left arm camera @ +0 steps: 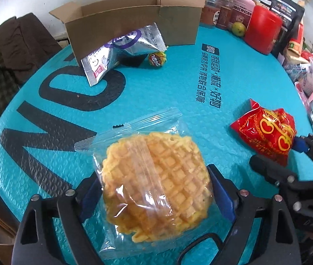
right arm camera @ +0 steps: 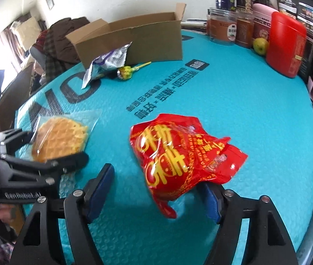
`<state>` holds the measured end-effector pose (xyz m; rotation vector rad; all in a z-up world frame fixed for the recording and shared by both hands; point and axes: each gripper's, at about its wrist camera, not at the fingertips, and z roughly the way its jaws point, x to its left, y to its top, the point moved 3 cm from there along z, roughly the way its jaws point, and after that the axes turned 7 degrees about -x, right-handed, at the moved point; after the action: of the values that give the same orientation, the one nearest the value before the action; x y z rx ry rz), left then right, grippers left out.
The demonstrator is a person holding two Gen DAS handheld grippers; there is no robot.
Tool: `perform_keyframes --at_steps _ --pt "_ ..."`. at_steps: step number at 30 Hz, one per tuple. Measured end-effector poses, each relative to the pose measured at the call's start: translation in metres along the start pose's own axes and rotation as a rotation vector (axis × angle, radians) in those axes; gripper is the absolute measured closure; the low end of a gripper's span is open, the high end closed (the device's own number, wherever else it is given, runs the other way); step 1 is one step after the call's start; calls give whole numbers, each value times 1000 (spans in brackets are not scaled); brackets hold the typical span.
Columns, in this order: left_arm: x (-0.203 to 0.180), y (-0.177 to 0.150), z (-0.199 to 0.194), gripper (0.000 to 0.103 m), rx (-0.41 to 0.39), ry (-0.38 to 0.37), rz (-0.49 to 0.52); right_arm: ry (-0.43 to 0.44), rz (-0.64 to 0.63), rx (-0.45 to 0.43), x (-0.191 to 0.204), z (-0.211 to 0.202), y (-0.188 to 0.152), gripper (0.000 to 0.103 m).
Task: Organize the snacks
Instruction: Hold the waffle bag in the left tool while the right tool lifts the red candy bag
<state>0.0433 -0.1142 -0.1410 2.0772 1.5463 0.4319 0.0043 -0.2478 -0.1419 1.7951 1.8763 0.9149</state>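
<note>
We saw the left gripper [left arm camera: 156,190] standing wide over the teal bubble-textured table [left arm camera: 178,92], its two blue-padded fingers [left arm camera: 222,196] flanking one round golden waffle sealed in a clear plastic wrapper [left arm camera: 156,187]; whether the pads pressed the wrapper we could not tell. From the right wrist view, the right gripper [right arm camera: 156,196] also stood wide, its left pad clear of one crinkled red foil snack bag with yellow lettering [right arm camera: 178,154], which lay on the table between and just ahead of the fingers [right arm camera: 100,190], its lower tail overlapping the right pad. The two grippers sat side by side, the waffle to the left of the red bag, apart from it. Farther back lay one glossy silver and purple foil packet [left arm camera: 121,50] leaning against the front wall of one open brown cardboard box [left arm camera: 134,22] with raised flaps, and one lollipop in a yellow wrapper [right arm camera: 126,72] just beside that packet. Along the right edge stood one smooth red cylindrical canister [left arm camera: 262,28], one green-yellow round fruit [left arm camera: 238,29] touching or just beside it, and several jars with brown contents [right arm camera: 222,26] behind.
</note>
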Motion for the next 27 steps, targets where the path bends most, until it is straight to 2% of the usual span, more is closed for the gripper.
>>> perform_keyframes --at_steps 7,10,14,15,19,27 --pt "3 0 -2 16 -23 7 -17 67 146 -32 -20 -8 2 29" --pt "4 -2 -6 22 -36 11 -23 90 177 -54 -25 -12 3 34" --pt "5 -3 -8 24 -38 7 -33 79 214 -77 -32 -13 3 57" --pt "5 -2 -8 24 -38 5 -36 95 227 -79 -34 -13 3 59" --pt "5 0 -8 28 -37 -7 -49 110 251 -86 -37 -13 2 60" --pt "6 2 -12 30 -43 -36 -64 120 219 -96 -32 -19 4 61"
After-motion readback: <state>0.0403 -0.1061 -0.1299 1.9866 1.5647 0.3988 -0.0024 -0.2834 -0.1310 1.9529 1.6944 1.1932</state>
